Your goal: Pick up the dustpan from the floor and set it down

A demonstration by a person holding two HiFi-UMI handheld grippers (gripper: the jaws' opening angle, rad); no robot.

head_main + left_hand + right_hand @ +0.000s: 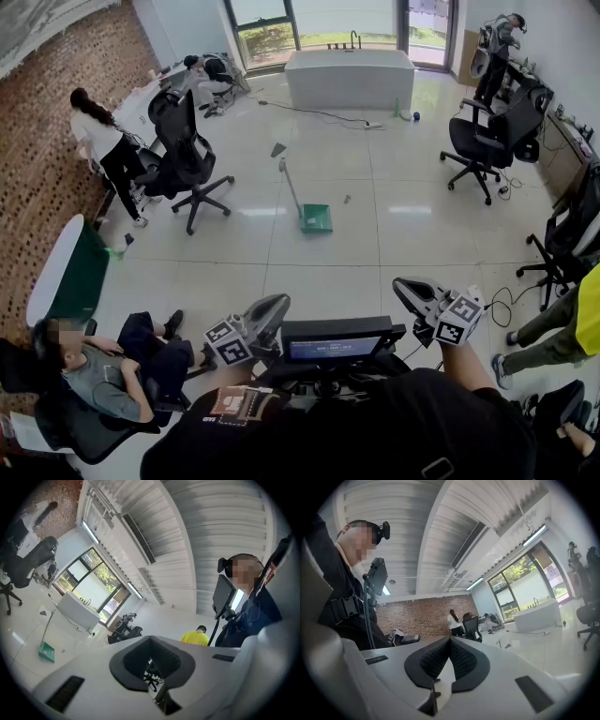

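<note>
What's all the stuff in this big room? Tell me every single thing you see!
Long-handled plastic dustpan: one, green, on the tiled floor mid-room, nothing touching it.
Swivel office chairs: at least three, black, one on the left, the others along the right.
Long box-shaped counter: one, white, by the far windows.
Oval-topped table: one, white top with a green side, at the left edge.
Other people: three; one standing at the left, one seated at the lower left, one in yellow at the right edge.
Small screen: one, black, on the wearer's chest.
Left tool: one, grey, shut, empty.
Right tool: one, grey, shut, empty.
</note>
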